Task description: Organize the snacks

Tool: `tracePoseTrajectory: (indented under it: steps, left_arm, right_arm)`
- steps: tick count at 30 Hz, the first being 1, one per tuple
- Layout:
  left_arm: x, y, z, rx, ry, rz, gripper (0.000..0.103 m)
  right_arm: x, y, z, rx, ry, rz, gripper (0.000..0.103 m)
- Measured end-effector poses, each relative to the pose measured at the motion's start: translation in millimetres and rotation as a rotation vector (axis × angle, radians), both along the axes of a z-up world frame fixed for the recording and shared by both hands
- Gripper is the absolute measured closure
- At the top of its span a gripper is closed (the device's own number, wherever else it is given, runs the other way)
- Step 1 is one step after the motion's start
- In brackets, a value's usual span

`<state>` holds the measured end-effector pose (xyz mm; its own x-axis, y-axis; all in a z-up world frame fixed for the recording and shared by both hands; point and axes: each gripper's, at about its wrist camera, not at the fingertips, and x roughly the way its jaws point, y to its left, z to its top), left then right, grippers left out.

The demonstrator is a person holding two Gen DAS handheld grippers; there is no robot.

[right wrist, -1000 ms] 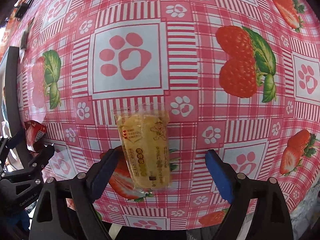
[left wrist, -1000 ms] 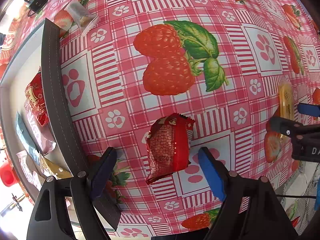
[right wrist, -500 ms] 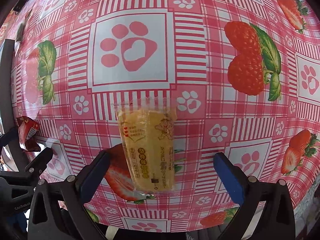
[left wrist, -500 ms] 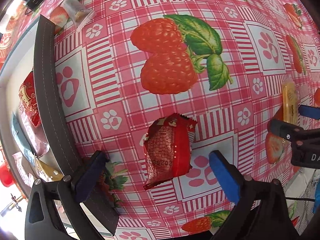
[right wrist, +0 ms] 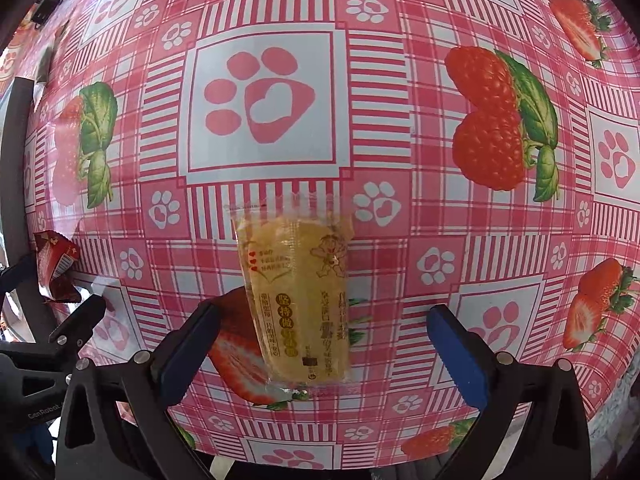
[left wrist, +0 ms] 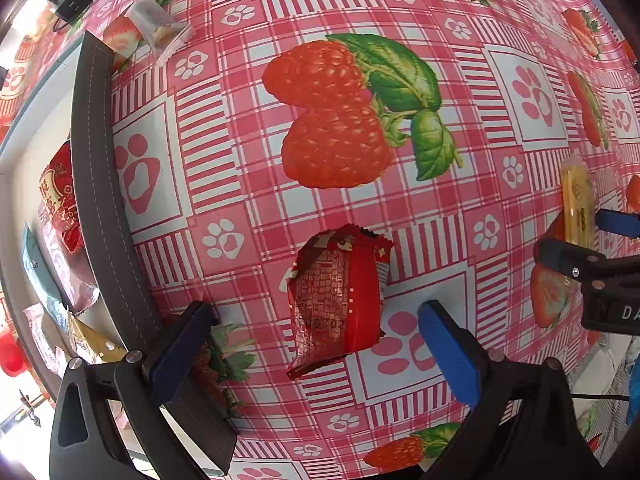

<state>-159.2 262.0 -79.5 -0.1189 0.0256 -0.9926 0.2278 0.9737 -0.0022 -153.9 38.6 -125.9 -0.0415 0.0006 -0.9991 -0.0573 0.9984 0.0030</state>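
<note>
A red snack packet [left wrist: 338, 300] lies on the strawberry tablecloth, between the wide-open fingers of my left gripper [left wrist: 316, 344], not touched. A clear packet with a yellow snack [right wrist: 296, 300] lies between the wide-open fingers of my right gripper [right wrist: 324, 348], not touched. The yellow packet also shows at the right edge of the left wrist view [left wrist: 578, 208], the red packet at the left edge of the right wrist view [right wrist: 54, 264]. A grey-rimmed box [left wrist: 100, 184] at the left holds several snack packets [left wrist: 60, 204].
A small clear packet [left wrist: 158, 28] lies at the far left by the box's end. A black adapter with cable [left wrist: 72, 2] sits beyond it. The table's near edge runs just below both grippers.
Both grippers have opened wider and shifted slightly forward over their packets. The packets have not moved.
</note>
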Motion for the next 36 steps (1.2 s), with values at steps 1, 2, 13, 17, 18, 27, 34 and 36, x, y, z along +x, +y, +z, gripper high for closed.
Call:
tracePoseTrajectory:
  steps: [1,2,13,17,18,27,34,36]
  left_arm:
    - [0.0,-0.3,-0.1,0.0,-0.001,0.0,0.0]
    - [-0.5,-0.2,0.2,-0.001,-0.001,-0.001,0.0]
    - [-1.0,0.3,0.5,-0.002,-0.007,0.001,0.0]
    - [-1.1,0.6,0.6,-0.002,-0.01,0.003,0.0]
    - [-1.2,0.6,0.9,-0.002,-0.01,0.003,0.0]
    - [-1.5,0.5,0.8,-0.002,-0.012,0.004,0.0]
    - [-1.5,0.4,1.2,-0.003,-0.018,0.005,0.0]
    - [-1.2,0.3,1.5,-0.003,-0.018,0.006,0.0]
  right_arm:
    - [-0.6,0.0,0.8,0.0,-0.003,0.0,0.0]
    - [-1.0,0.0,1.0,0.0,-0.005,0.001,0.0]
    - [-1.4,0.1,0.7,0.0,-0.01,0.002,0.0]
    - [-1.4,0.3,0.9,-0.002,-0.014,0.006,0.0]
    - [-1.5,0.3,1.2,-0.002,-0.014,0.006,0.0]
    - [-2.6,0.5,1.7,-0.002,-0.024,0.01,0.0]
    - [-3.4,0.2,3.1,-0.002,-0.038,0.013,0.0]
    - [-3.6,0.4,3.4,-0.003,-0.04,0.014,0.0]
